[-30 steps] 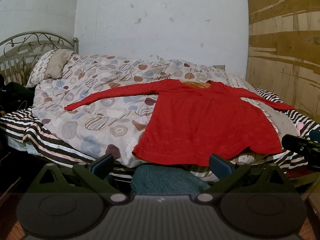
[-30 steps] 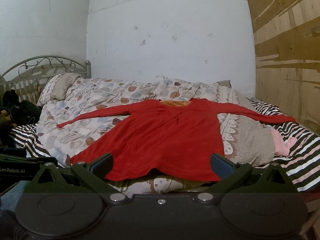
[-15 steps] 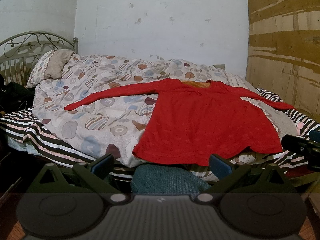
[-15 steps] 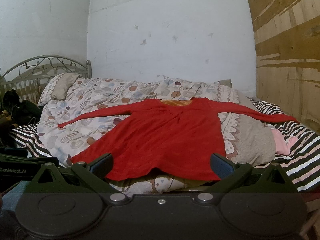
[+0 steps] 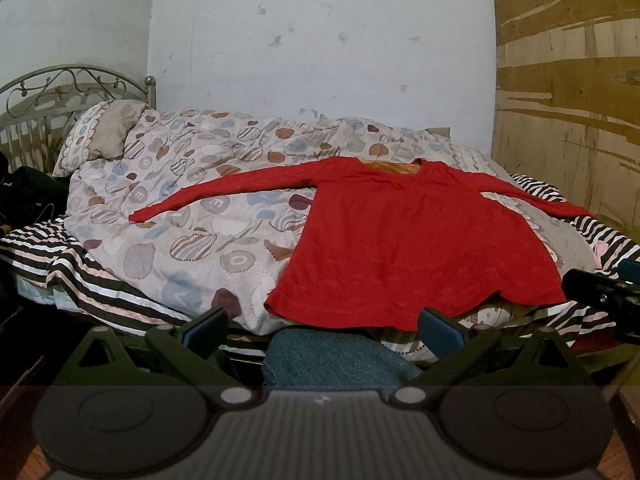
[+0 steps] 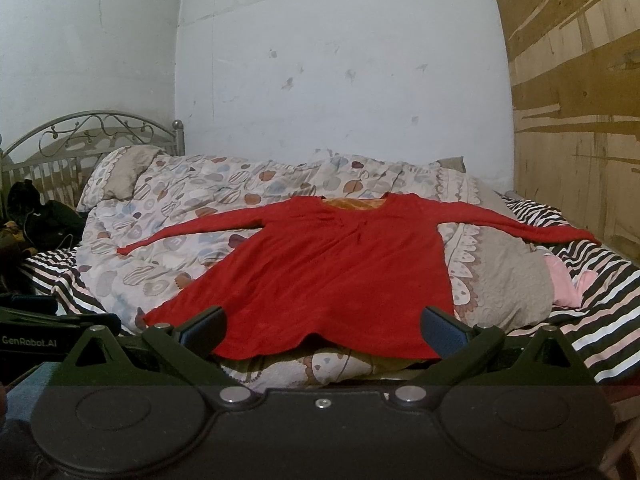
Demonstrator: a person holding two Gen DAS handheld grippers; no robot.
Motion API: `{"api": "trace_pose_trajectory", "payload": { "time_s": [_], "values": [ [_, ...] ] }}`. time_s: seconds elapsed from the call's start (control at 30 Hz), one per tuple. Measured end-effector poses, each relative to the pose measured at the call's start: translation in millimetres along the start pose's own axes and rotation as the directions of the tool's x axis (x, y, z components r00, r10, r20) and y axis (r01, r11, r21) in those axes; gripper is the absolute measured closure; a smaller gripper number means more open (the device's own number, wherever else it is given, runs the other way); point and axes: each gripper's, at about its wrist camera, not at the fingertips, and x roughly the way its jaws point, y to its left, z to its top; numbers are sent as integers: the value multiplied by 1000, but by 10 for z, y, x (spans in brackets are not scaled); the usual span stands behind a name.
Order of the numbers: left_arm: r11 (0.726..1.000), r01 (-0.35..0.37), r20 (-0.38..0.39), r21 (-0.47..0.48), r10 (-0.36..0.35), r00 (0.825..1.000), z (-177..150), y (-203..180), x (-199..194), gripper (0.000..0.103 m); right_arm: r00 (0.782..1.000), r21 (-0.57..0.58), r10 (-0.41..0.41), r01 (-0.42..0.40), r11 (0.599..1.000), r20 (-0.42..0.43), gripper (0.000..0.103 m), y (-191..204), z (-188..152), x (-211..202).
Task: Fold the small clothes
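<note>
A red long-sleeved top (image 5: 416, 244) (image 6: 340, 272) lies flat on the bed, sleeves spread out to both sides, hem toward me and neckline toward the wall. My left gripper (image 5: 322, 330) is held in front of the bed, below the hem's left part, open with nothing between its fingers. My right gripper (image 6: 324, 330) hovers just short of the hem, also open and empty. The right gripper's body (image 5: 600, 296) shows at the right edge of the left wrist view.
A patterned duvet (image 5: 192, 216) covers the bed over a striped sheet (image 6: 600, 320). A pillow (image 5: 104, 136) and metal headboard (image 6: 92, 136) are at the left. A pink garment (image 6: 568, 284) lies at the right. A person's jeans-clad knee (image 5: 332, 360) is below the hem. A wooden panel (image 6: 580, 120) stands on the right.
</note>
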Motion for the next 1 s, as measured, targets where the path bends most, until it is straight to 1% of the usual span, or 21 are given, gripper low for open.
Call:
{"api": "trace_pose_trajectory", "payload": {
  "time_s": [0.67,0.77,0.83,0.87,0.93,1.0],
  "values": [
    [1000,2,-8,3,-2,1000,4,-5,21,1,1000,-4,-5,5,1000,-10,0,-8,-11,12],
    [1000,-8,-38,13,8,999,38,-3,60,1,1000,-19,-18,17,1000,-18,0,-8,-12,15],
    [1000,-10,-62,23,12,998,50,7,147,1,999,-11,-5,5,1000,-34,0,-29,4,40],
    [1000,-2,-71,24,3,997,86,-12,159,1,999,1,-3,3,1000,-39,0,10,-75,77],
    [999,32,-94,25,-29,995,153,-3,288,1,999,22,12,-11,1000,-46,0,-58,-51,127],
    [999,47,-103,22,-44,994,256,5,420,1,999,43,6,-4,999,-47,0,-202,22,207]
  ]
}}
